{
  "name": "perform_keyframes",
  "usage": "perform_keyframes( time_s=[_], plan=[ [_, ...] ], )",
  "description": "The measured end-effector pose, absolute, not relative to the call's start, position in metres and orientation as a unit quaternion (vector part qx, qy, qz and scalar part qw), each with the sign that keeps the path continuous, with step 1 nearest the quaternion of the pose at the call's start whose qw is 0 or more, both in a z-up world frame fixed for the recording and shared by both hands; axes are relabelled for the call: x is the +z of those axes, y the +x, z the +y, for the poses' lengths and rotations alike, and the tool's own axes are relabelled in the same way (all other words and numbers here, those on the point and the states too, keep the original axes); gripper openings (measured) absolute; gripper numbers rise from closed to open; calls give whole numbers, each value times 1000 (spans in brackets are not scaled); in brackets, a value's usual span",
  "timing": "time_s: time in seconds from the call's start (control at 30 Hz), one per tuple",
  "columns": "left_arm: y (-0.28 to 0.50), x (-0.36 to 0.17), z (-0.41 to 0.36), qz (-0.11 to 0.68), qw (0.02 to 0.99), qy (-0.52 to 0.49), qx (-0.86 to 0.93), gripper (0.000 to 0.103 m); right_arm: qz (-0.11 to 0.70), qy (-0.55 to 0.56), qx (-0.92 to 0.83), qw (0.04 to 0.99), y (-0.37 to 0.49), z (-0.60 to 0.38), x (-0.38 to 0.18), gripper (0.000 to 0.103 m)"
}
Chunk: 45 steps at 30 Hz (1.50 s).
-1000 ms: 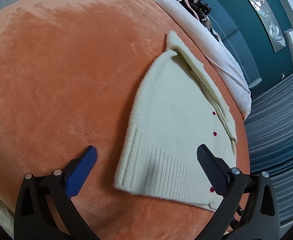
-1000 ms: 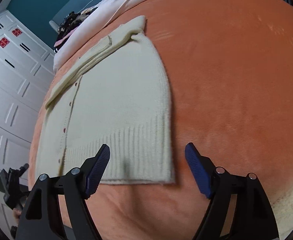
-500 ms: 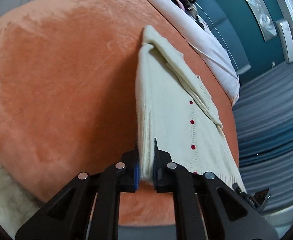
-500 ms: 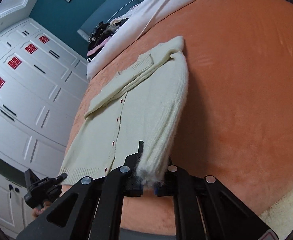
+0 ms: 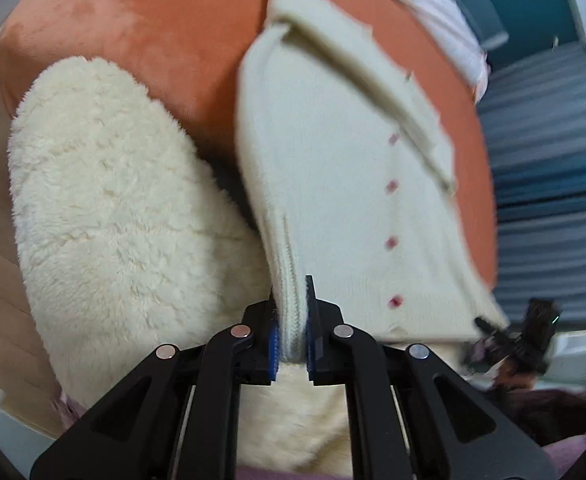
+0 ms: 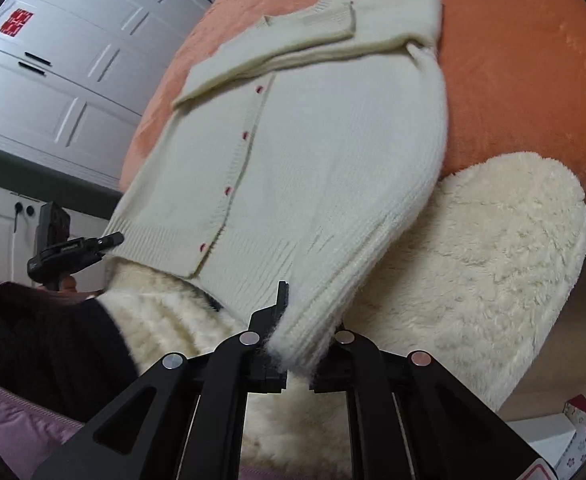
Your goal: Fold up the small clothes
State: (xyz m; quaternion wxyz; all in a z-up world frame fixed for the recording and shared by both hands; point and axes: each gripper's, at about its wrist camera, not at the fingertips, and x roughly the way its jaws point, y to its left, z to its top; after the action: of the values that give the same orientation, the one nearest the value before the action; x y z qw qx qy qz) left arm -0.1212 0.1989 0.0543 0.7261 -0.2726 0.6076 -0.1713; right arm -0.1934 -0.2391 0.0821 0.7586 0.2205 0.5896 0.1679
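A cream knitted cardigan with small red buttons lies on an orange plush bed, sleeves folded across its top. My left gripper is shut on one corner of its ribbed hem and holds it lifted off the bed. My right gripper is shut on the other hem corner of the cardigan, also raised. The hem hangs between the two grippers above the bed's near edge. The other gripper shows at the far edge of each view.
A cream fluffy blanket drapes over the bed's near edge, also in the right wrist view. White bedding lies at the far side. White cupboards stand left of the bed. A striped grey carpet lies to the right.
Both grippers closed on the hem corners, then lifted and pulled the hem back toward the bed's near edge. The cardigan's lower half now hangs off the bed surface.
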Motion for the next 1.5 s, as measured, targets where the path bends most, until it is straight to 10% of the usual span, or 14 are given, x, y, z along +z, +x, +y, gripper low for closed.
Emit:
perform_keyframes(
  time_s=[0.3, 0.37, 0.67, 0.83, 0.93, 0.97, 1.03, 1.27, 1.5],
  plan=[
    [91, 110, 170, 414, 844, -286, -184, 13, 341, 361, 137, 857, -11, -324, 120, 14],
    [132, 84, 150, 434, 847, -266, -154, 29, 349, 378, 59, 855, 30, -331, 83, 49],
    [158, 28, 152, 453, 852, -236, -115, 87, 359, 326, -51, 873, 52, -327, 49, 70],
    [184, -10, 141, 508, 826, -226, -88, 78, 422, 236, -65, 873, 81, -323, 20, 72],
    [193, -19, 133, 529, 819, -204, -86, 27, 447, 219, -62, 865, 108, -318, 2, 65],
    [193, -19, 131, 533, 818, -196, -92, 12, 454, 220, -48, 862, 111, -317, -1, 37],
    [192, -10, 132, 518, 827, -197, -95, 10, 469, 216, -24, 856, 117, -311, -1, 12],
    [210, 46, 135, 451, 864, -195, -107, 9, 324, 286, 0, 902, 92, -337, 83, 10],
    [231, -37, 125, 516, 837, -172, -57, 10, 442, 281, -78, 848, 124, -348, -33, 9]
  ],
)
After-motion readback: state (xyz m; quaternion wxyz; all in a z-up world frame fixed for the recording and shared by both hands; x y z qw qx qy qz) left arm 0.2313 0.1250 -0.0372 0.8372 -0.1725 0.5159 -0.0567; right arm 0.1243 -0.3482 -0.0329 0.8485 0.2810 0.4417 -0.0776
